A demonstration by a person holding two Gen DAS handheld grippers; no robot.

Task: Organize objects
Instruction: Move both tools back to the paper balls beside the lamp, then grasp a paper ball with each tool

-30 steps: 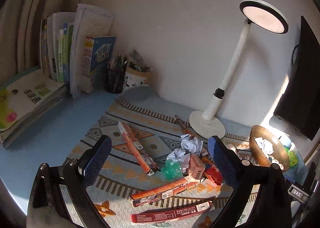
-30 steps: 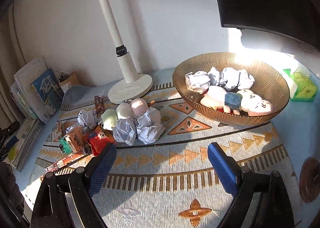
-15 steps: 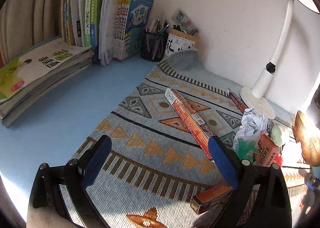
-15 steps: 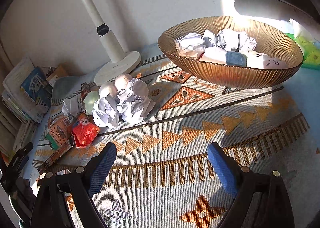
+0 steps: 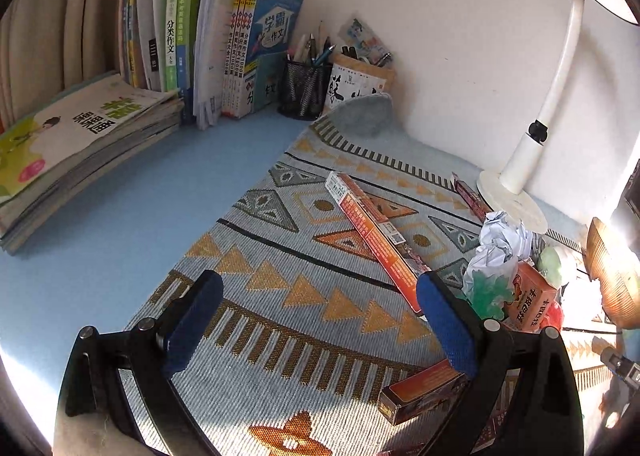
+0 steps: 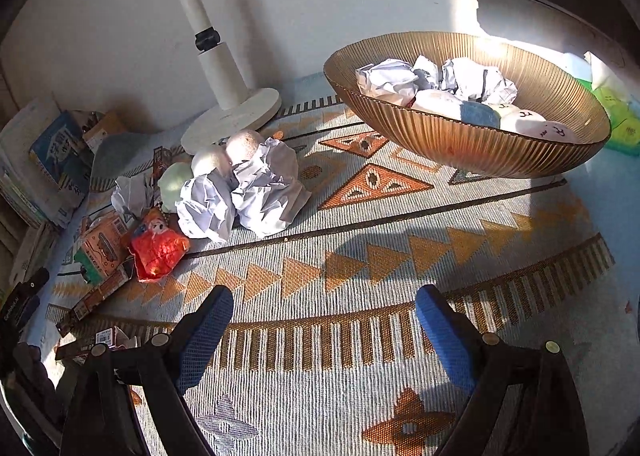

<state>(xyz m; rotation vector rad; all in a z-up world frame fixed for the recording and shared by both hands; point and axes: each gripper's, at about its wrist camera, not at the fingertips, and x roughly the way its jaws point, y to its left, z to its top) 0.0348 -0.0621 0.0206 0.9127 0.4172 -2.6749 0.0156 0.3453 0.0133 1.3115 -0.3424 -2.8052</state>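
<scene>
Two grippers hang with jaws wide apart and nothing between them: the left gripper [image 5: 318, 320] low in its frame over the patterned mat [image 5: 280, 256], the right gripper [image 6: 324, 330] low in its own. The clutter to be sorted lies at centre left of the right view: crumpled paper balls [image 6: 256, 184], a red pouch [image 6: 158, 246] and an orange carton [image 6: 102, 244], tightly bunched. The ribbed bowl [image 6: 460, 136] at upper right already holds paper and soft toys. Likely risks: closing on one paper ball could drag its touching neighbour, light paper may slip from the pads, and the long red box [image 5: 376, 234] at mid-right of the left view, near the left gripper's right finger, could be knocked by it. The lamp base [image 6: 232, 116] stands just behind the pile
</scene>
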